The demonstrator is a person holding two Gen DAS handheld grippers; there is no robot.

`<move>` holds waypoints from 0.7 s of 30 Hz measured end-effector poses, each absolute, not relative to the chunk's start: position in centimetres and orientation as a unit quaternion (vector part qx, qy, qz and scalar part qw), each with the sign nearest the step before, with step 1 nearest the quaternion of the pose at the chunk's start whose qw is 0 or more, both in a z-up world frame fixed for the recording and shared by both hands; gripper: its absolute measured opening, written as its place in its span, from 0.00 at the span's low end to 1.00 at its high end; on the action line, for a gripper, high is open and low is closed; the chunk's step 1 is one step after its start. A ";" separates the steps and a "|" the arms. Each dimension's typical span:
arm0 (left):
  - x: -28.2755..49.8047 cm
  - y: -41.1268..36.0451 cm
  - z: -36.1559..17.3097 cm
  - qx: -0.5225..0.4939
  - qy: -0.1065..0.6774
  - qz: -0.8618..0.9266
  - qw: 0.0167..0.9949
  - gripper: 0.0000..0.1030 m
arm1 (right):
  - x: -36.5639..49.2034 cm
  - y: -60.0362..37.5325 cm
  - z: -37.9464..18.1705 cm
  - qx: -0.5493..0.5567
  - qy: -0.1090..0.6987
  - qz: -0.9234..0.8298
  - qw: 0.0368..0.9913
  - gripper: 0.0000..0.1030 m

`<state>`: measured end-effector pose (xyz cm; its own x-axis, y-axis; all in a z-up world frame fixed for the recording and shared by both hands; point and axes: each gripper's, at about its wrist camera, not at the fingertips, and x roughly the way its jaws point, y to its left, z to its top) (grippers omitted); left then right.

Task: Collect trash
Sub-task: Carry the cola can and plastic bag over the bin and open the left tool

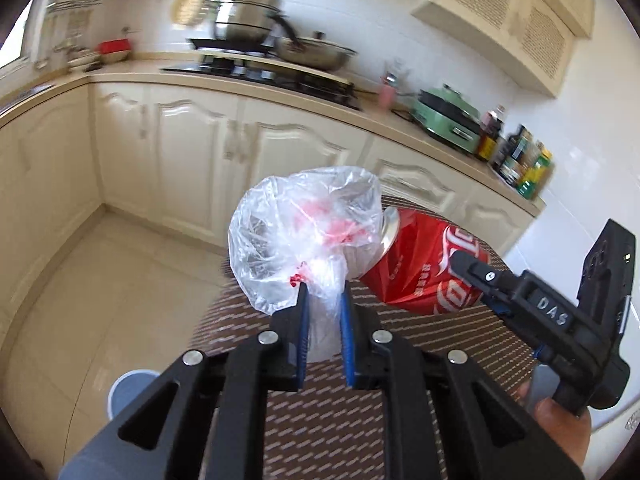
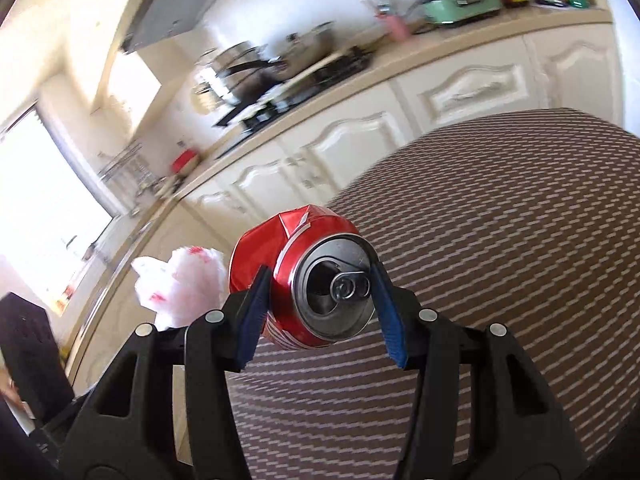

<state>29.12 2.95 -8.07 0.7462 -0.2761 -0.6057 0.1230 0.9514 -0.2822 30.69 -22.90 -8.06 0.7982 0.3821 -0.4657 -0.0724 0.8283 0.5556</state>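
My left gripper [image 1: 324, 292] is shut on a crumpled clear plastic bag [image 1: 304, 236] with red print and holds it above the edge of the table. The bag also shows in the right wrist view [image 2: 180, 292], left of the can. My right gripper [image 2: 320, 280] is shut on a dented red cola can [image 2: 316, 276] and holds it by its sides, top end toward the camera, above the table. In the left wrist view the can [image 1: 424, 268] sits right behind the bag, with my right gripper [image 1: 476, 280] on it.
A table with a brown woven cloth [image 2: 500, 240] lies under both grippers. Cream kitchen cabinets [image 1: 200, 148] run behind, with a stove and pots [image 1: 260, 40], a green appliance [image 1: 448, 116] and bottles [image 1: 524, 164] on the counter. Tiled floor [image 1: 120, 300] lies to the left.
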 end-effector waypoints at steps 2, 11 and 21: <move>27.9 5.6 -8.4 -0.123 0.337 -0.085 0.930 0.13 | 30.3 -19.9 -7.6 0.250 0.293 0.147 0.911 0.48; 23.3 18.9 -13.0 -0.179 0.365 0.033 0.913 0.13 | 30.6 -5.4 -10.0 0.187 0.341 0.242 0.889 0.48; 22.2 27.7 -20.4 -0.225 0.426 0.093 0.872 0.13 | 32.0 5.3 -16.9 0.120 0.410 0.275 0.861 0.48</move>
<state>22.17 27.67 -20.38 0.6201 -0.0299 -0.7839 -0.3526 0.8821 -0.3125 32.03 5.32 -16.93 0.5130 0.5721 -0.6400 -0.3752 0.8200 0.4322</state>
